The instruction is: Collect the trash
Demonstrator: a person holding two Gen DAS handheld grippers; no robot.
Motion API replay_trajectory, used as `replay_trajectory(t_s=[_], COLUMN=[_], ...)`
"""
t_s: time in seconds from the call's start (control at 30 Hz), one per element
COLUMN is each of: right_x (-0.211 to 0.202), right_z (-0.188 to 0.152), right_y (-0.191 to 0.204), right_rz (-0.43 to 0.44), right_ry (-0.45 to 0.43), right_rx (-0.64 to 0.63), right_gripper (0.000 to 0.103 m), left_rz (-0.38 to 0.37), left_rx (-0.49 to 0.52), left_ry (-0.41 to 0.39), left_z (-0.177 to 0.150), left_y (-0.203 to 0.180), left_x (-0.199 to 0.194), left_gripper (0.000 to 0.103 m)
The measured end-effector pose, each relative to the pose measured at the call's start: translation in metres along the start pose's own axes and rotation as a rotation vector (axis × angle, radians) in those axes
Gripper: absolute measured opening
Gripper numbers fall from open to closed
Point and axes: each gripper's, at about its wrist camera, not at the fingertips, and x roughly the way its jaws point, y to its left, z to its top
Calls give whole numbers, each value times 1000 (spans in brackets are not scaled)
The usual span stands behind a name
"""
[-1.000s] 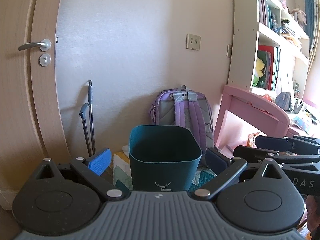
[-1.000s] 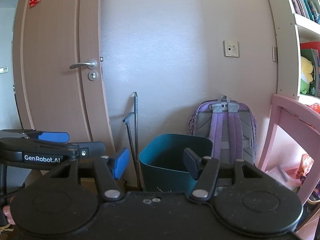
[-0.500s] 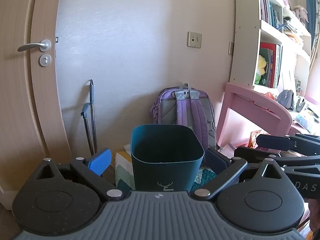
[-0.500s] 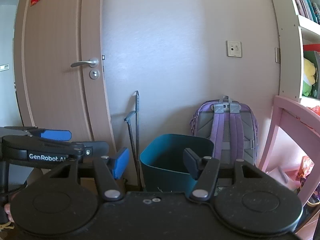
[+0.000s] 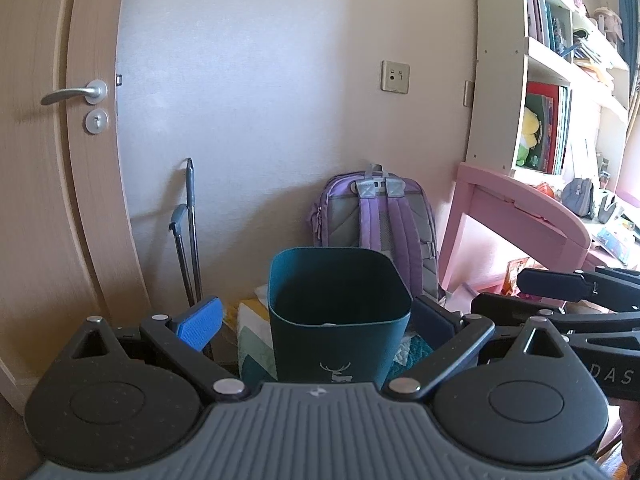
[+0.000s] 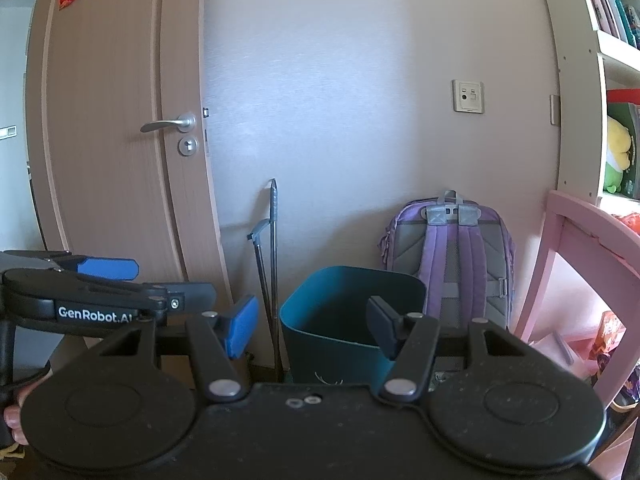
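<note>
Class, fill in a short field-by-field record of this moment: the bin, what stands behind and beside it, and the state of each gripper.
bin: teal trash bin, upright, open top, deer logo on its front
behind bin: purple backpack against the wall
left of bin: grey poles leaning on the wall
right of bin: pink desk
left gripper: open, holding nothing
right gripper: open, holding nothing
trash in bin: cannot tell

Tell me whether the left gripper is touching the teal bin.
Apart. In the left wrist view the left gripper is open, with floor clutter visible between each pad and the teal bin.
</note>
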Motion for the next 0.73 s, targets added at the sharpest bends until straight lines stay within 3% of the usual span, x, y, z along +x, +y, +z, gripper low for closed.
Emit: replay_trajectory(t_s=[0.47,0.73], right_x=[-3,0], right_z=[23,30], right_y=[-5,-7], right_rz=[-7,-12], right_ry=[-23,-27], right_rx=[-1,1], right_gripper=[60,60], left_rz=[27,14], left_rx=[3,-13], left_ry=[-20,-15], left_z=[34,36], left_y=[-7,-6], left_x=[-3,0], left_gripper=[101,101])
